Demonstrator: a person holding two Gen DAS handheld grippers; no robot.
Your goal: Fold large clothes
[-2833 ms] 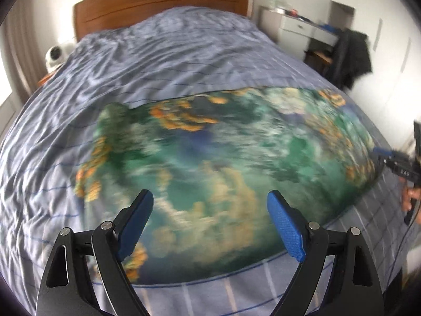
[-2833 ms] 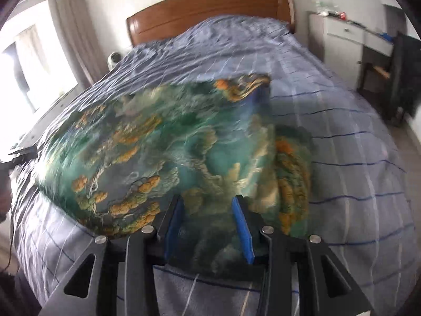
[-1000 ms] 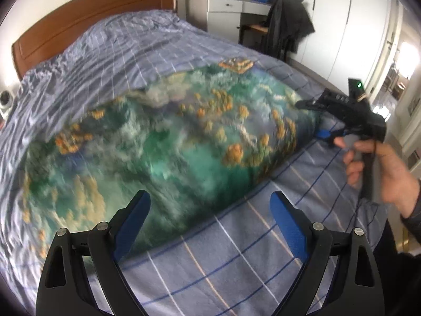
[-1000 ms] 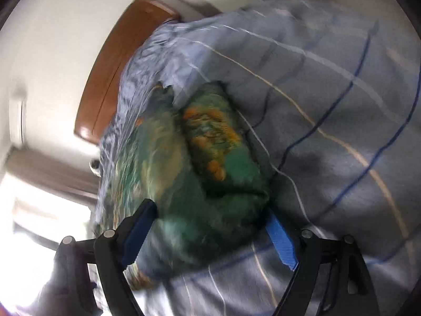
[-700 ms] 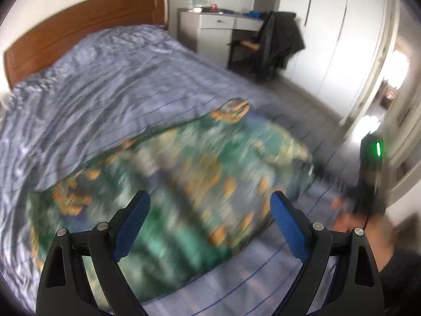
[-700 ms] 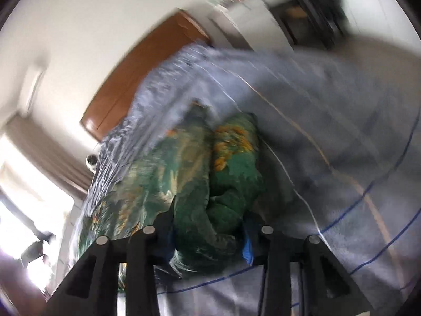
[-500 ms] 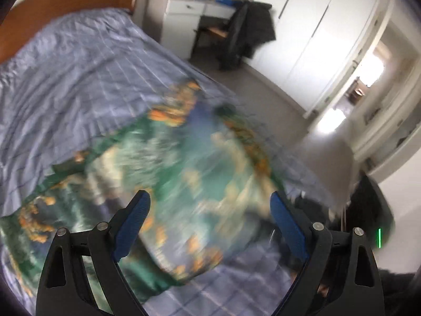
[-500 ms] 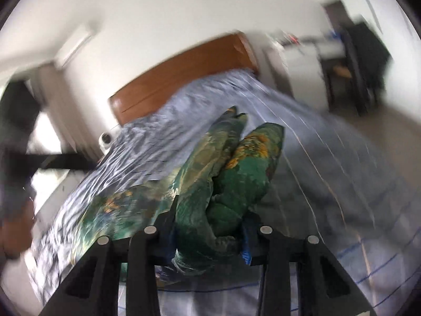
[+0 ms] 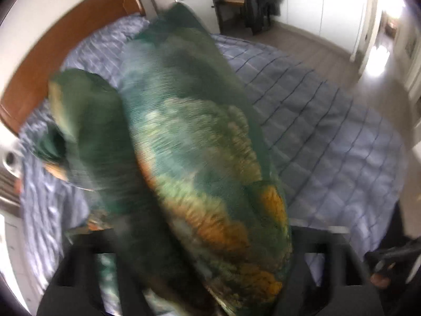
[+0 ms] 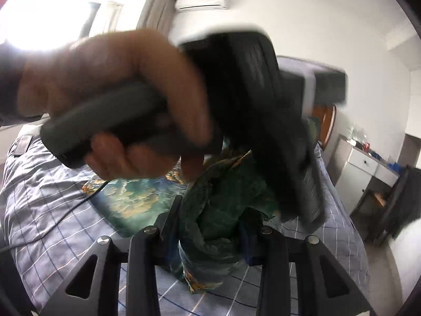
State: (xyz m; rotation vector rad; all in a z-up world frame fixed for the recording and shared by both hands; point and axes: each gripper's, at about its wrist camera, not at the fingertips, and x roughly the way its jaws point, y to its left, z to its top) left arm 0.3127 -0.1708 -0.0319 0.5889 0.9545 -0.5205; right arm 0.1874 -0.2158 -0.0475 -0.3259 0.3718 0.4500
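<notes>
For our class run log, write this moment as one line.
left gripper: closing on garment | right gripper: gripping garment | bed: beneath

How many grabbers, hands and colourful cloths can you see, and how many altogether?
Grabbers: 2, left gripper and right gripper
Hands: 1, left hand
Colourful cloths: 1, green patterned cloth
Total: 4

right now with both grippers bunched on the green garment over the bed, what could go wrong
The right gripper pinches a thick wad of the green garment, so layers may slip out unevenly. The left gripper, in the person's hand, sits very close to the right one; they might collide. Part of the cloth lies on the bed and could drag crooked.
</notes>
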